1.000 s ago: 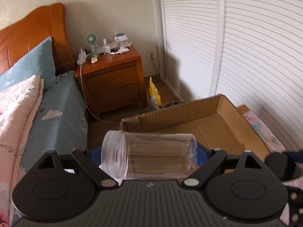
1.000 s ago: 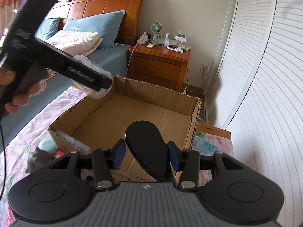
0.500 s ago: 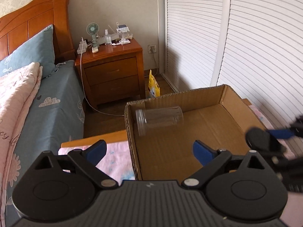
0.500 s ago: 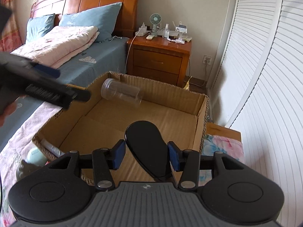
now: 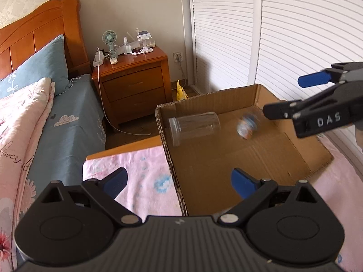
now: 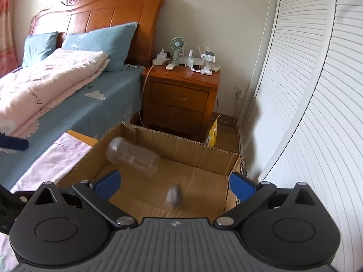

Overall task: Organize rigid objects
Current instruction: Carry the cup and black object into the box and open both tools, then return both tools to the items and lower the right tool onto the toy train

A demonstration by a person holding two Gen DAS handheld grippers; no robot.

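While the right gripper springs wide, its dark blurred object drops into the cardboard box beside the clear plastic jar just released by the empty, wide-open left gripper.

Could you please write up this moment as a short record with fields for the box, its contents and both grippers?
container: open cardboard box on a pink floral cloth
item 1: clear plastic jar lying on its side in the box, by the far wall
item 2: small blurred object in the box, too smeared to identify
left gripper: open, nothing between the jaws
right gripper: jaws opening, wide apart, nothing pressed between them
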